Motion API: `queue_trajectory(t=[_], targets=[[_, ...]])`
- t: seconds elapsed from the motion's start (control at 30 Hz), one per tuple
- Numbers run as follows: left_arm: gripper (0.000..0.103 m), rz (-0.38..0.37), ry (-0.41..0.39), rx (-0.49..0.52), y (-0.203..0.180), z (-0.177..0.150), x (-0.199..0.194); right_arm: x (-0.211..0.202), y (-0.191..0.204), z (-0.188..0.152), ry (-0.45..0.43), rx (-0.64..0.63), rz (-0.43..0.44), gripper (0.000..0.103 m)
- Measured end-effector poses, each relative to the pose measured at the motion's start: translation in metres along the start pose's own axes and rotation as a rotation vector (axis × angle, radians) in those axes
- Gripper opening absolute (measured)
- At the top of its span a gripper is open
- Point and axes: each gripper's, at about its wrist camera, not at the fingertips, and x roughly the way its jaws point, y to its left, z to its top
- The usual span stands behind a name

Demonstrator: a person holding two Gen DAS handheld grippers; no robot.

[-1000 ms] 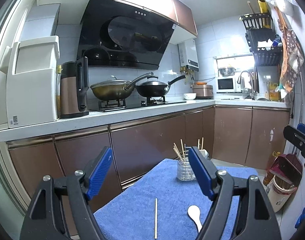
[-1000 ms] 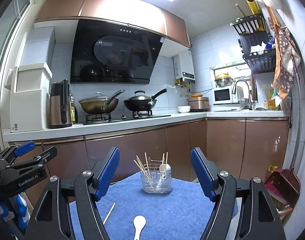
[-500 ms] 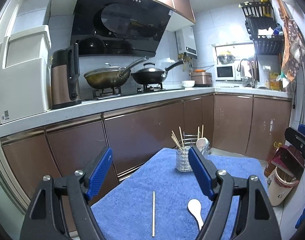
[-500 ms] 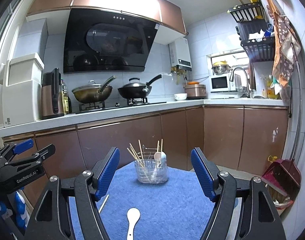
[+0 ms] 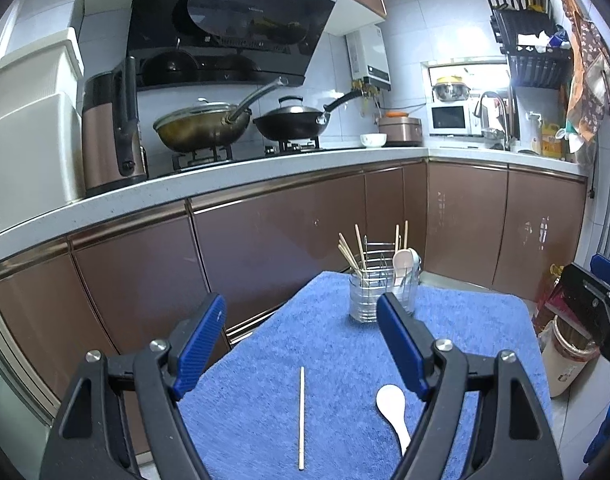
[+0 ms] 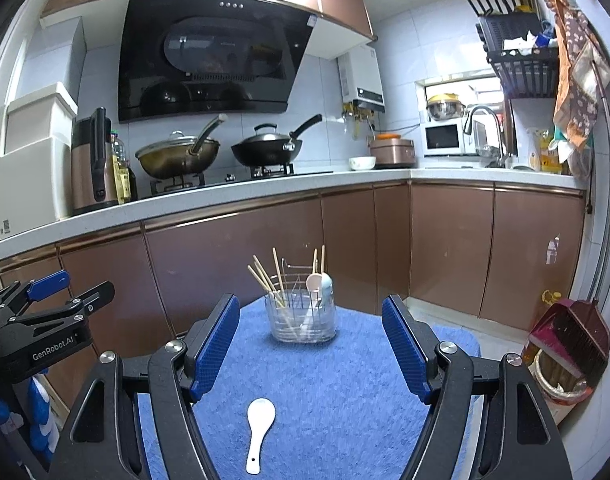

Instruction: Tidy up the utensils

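1. Seemingly poised over a blue towel [image 5: 345,360] that is covering the surface, the left gripper [image 5: 301,342] is hovering with its jaws released and nothing between them.
2. A single wooden chopstick [image 5: 301,418] is lying on the towel at the lower centre of the left wrist frame, between the two blue pads and touching neither.
3. A white spoon [image 5: 393,408] is resting just right of the chopstick, its handle running under the right-hand finger.
4. Further up the frame, a clear utensil holder [image 5: 365,300] is standing upright near the towel's far edge, carrying several chopsticks and two spoons.
5. Over in the right wrist frame, the right gripper [image 6: 311,346] is also hanging with its jaws released and empty.
6. The white spoon [image 6: 259,426] is lying at the lower centre of that frame, bowl pointing up-frame, apart from both pads.
7. The utensil holder [image 6: 303,320] is sitting at mid-frame, between the pads and beyond them.
8. Brown kitchen cabinets [image 6: 225,264] are filling the background, with two woks [image 6: 177,156] sitting on the stove at upper centre.
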Motion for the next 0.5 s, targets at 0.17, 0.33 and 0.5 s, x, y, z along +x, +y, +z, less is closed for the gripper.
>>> queue_trajectory(t=[0.17,0.33,0.5], targets=[[0.077,-0.005,0.028,0.004,-0.001,-0.004,0.012,0.012,-0.001,-0.004,0.027,0.001,0.002,0.073],[0.077,-0.012,0.054,0.006,-0.002,-0.008,0.023,0.020,0.000,-0.009,0.048,-0.001,0.005,0.073],[0.077,-0.016,0.074,0.007,-0.002,-0.012,0.032,0.031,0.000,-0.013,0.073,-0.005,0.009,0.073]])
